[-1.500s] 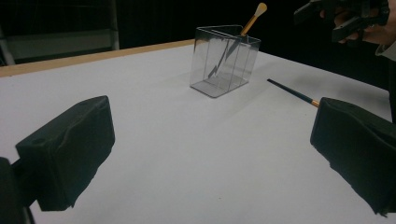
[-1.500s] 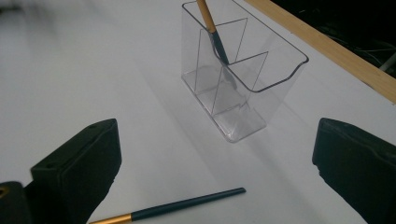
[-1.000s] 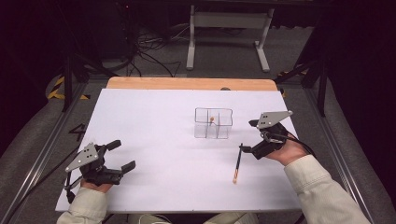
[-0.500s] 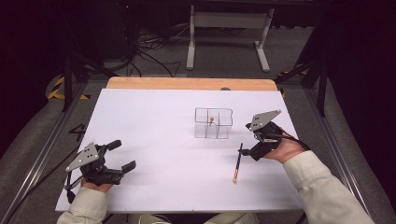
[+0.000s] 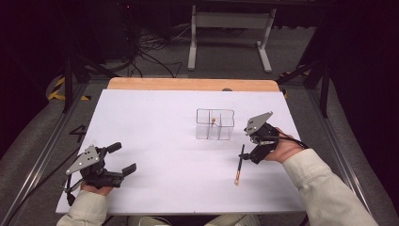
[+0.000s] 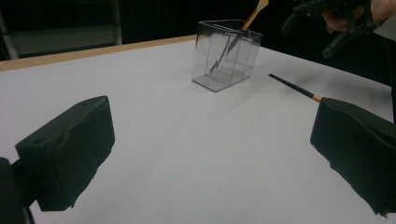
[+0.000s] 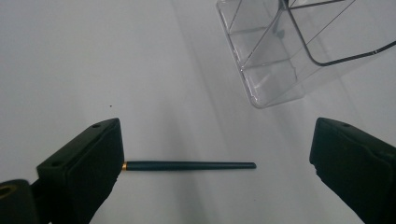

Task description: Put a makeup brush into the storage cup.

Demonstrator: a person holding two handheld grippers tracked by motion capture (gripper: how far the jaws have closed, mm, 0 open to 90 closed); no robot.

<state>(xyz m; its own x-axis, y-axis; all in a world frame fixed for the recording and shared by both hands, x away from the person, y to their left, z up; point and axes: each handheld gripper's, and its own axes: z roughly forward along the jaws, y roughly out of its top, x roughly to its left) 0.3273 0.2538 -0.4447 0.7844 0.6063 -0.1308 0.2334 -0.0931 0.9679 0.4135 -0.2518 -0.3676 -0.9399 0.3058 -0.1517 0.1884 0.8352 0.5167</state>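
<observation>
Lower right of the high view, the right claw (image 5: 249, 151) hovers released over the brush (image 5: 240, 165), likely next descending and clenching its dark handle.

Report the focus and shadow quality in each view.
High view: evenly lit white table, dark surroundings. Left gripper view: near tongs soft, clear organizer sharper. Right gripper view: brush sharp, casting a soft shadow; tongs blurred.

brush (image 7: 189, 165) bristle end hidden behind jaw; organizer (image 7: 299, 51) cut off by top edge
</observation>
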